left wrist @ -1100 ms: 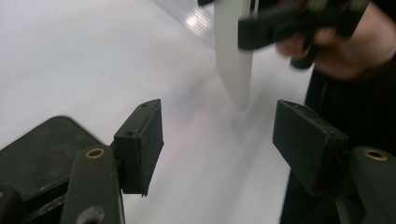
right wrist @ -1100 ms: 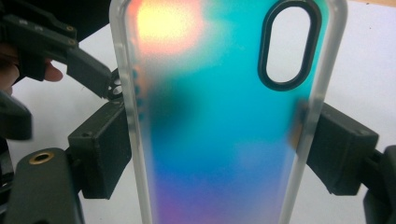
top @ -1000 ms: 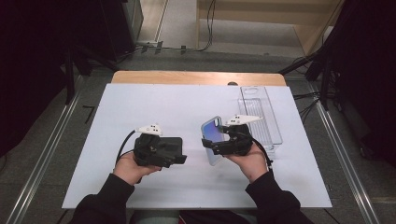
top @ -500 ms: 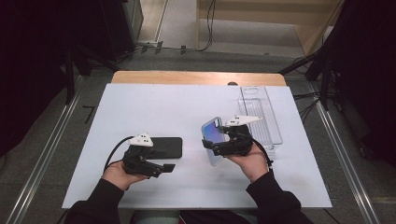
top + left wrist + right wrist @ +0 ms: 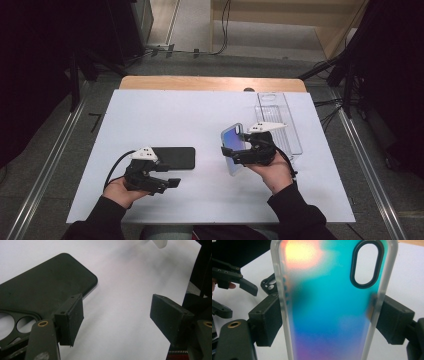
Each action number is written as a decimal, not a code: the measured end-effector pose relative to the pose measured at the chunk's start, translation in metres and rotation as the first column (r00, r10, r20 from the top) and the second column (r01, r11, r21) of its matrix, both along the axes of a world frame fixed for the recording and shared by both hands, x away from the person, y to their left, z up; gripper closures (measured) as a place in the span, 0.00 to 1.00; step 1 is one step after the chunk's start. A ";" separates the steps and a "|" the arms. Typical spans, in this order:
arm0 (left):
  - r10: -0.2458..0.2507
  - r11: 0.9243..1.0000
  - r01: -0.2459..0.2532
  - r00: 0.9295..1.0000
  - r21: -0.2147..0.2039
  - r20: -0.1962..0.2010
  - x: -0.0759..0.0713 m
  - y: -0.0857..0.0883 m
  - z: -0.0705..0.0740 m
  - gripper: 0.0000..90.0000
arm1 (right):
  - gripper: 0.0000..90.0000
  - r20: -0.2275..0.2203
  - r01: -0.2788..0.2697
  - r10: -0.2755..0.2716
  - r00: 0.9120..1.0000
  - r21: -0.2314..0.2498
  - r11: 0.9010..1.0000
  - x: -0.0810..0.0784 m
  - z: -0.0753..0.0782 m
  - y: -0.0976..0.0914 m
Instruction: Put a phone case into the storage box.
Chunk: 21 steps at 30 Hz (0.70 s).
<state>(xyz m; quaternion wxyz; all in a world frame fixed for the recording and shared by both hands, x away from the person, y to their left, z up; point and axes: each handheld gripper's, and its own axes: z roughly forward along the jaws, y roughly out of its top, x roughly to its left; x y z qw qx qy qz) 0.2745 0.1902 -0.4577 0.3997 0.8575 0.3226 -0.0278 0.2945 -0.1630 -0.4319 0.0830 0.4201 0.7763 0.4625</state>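
Standing on end, iridescent case (image 5: 234, 147) (camera hole uppermost) in right tongs (image 5: 239, 150).

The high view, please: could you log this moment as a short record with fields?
left gripper: open, jaws just been opening, nothing between them
black phone case: flat on the white table, beside the left gripper
right gripper: shut on the iridescent phone case, held upright by its side edges
clear tray: on the table behind the right gripper
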 end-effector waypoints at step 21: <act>0.072 0.997 -0.072 0.997 -0.008 -0.004 -0.005 0.012 0.000 0.30 | 0.17 0.054 0.087 -0.088 0.995 0.020 0.996 0.008 0.023 -0.022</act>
